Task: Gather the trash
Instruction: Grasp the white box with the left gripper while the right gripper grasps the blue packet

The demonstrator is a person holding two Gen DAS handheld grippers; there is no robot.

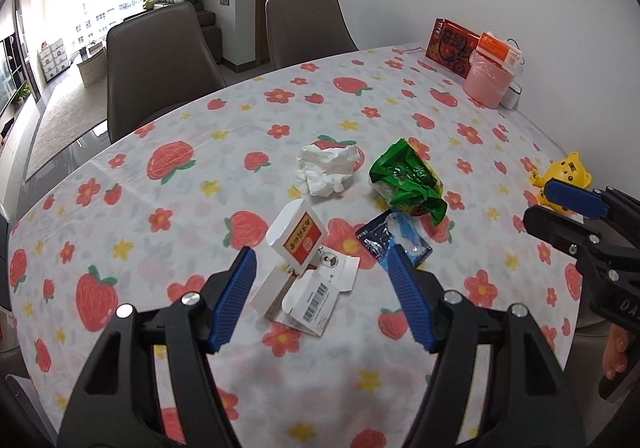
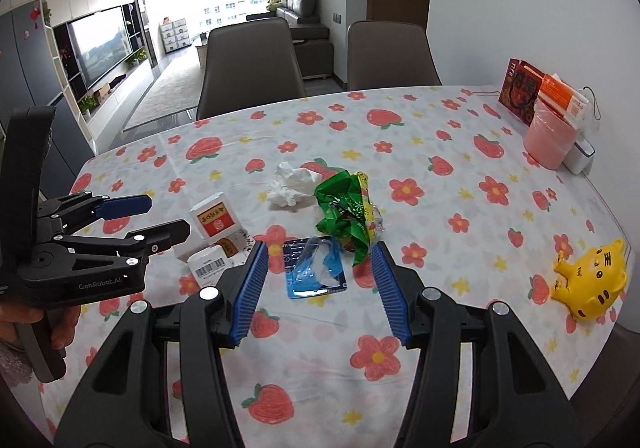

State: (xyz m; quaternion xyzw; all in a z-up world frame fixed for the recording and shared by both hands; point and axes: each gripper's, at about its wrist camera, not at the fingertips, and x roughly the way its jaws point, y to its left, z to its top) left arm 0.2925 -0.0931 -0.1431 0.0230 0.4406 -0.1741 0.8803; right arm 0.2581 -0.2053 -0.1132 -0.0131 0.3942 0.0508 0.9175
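Approach stage: left gripper (image 1: 322,268) and right gripper (image 2: 320,268), both wide and empty, hover low-centre; next, presumably, closing on the blue wrapper (image 2: 314,268) or white box (image 1: 295,234).

The pink bin (image 1: 486,82) hides part of the red box (image 1: 450,46) behind it.

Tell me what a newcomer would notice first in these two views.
The strawberry-and-flower tablecloth covers the whole table and grabs the eye. At its middle lies a cluster of trash: a crumpled white tissue, a green wrapper, a blue packet and a torn white box. A yellow tiger toy lies near the right edge, and a pink bin stands at the far right.
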